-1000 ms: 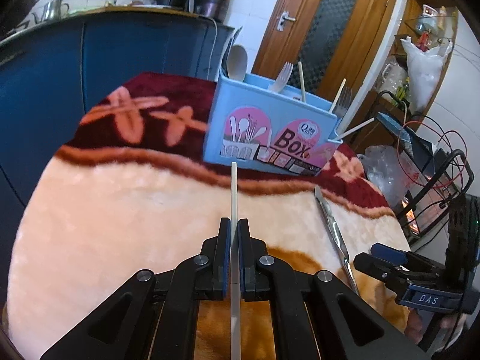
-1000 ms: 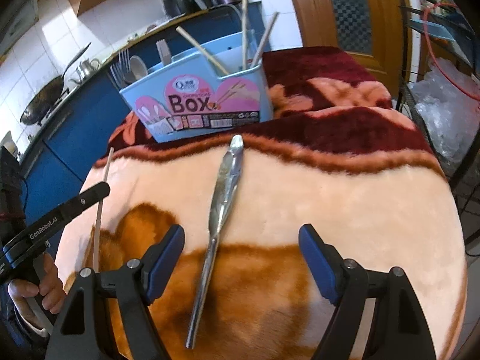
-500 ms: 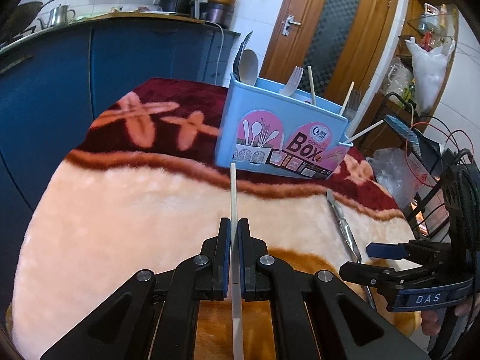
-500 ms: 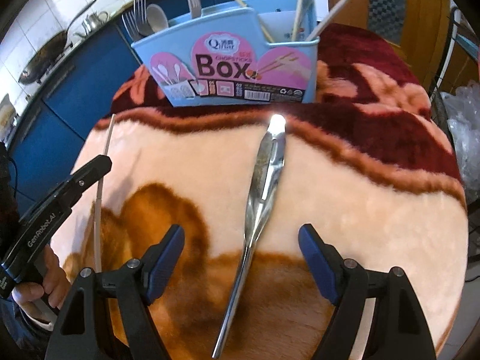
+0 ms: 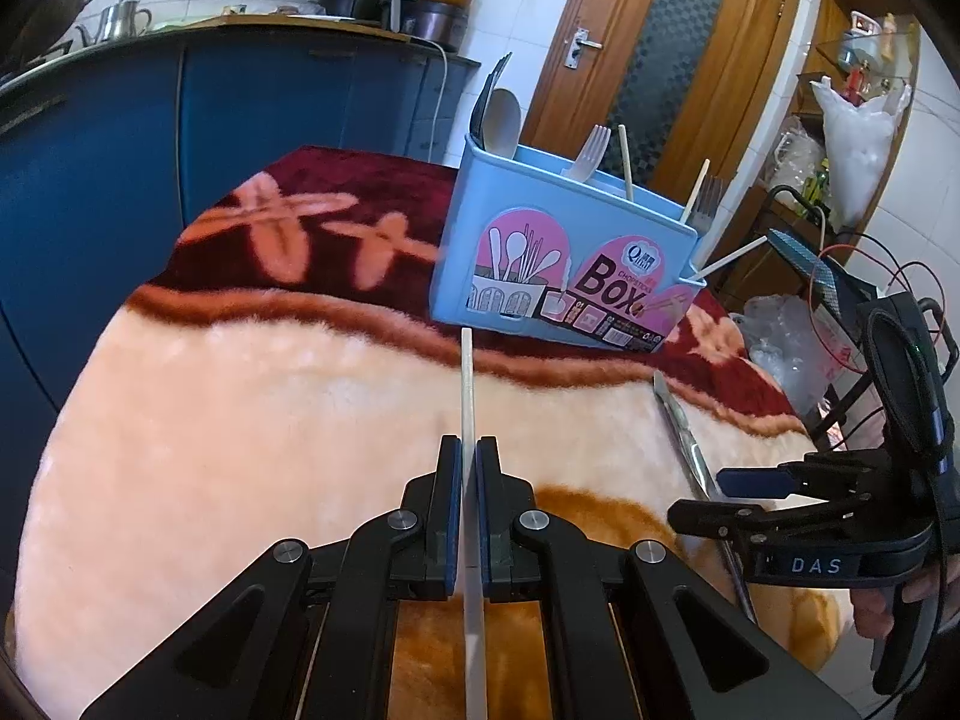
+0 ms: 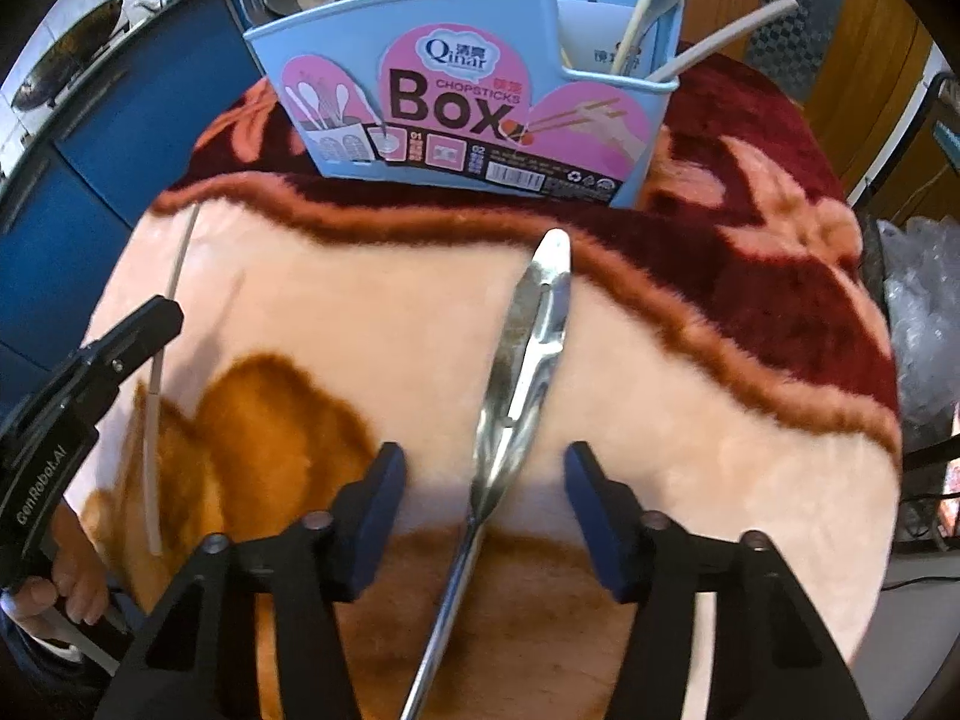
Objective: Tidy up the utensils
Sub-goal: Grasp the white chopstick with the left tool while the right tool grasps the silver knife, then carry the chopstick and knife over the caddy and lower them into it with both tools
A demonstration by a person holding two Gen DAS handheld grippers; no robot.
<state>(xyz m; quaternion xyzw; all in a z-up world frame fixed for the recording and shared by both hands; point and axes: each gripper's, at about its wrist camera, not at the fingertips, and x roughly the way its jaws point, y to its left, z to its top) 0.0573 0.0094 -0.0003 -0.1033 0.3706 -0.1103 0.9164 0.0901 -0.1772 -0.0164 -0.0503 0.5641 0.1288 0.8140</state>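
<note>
A kitchen table draped w/ a plush blanket (image 5: pixel 252 420), peach, rust and maroon. The landmark is the light-blue utensil box (image 5: pixel 564 264), labelled "Chopsticks Box", standing upright on the blanket's maroon band.

Left gripper (image 5: pixel 469 462): fingers pressed together on a pale chopstick (image 5: pixel 467 378), pinching it along its length. The stick runs straight ahead of the fingers, its far tip stopping just short of the box's front wall, near the box's left corner as seen from the left wrist view. In the right wrist view the same chopstick (image 6: pixel 157 384) shows to the left of the box and nearer the camera, held clear in the left gripper (image 6: pixel 162 315); whether it touches the blanket can't be told.

Right gripper (image 6: pixel 480 492): jaws spread wide, nothing between the pads but air. It straddles the narrow handle end of a pair of metal tongs (image 6: pixel 528 360) lying flat on the blanket (image 6: pixel 336 294) in front of the box, tip end pointing toward the box's front wall and stopping near the maroon border, apart from the box. The pads aren't touching the tongs. From the left wrist view the tongs (image 5: pixel 684 426) lie to the right of the chopstick, in front of the box's right corner, w/ the right gripper (image 5: pixel 714 498) over their near part.

Inside the box (image 6: pixel 456 102): forks, a spoon and several chopsticks stand upright or lean, incl. two or three sticks in the small compartment at the right end. Behind the box: blue cabinets (image 5: pixel 252 114) and a wooden door (image 5: pixel 660 42).
</note>
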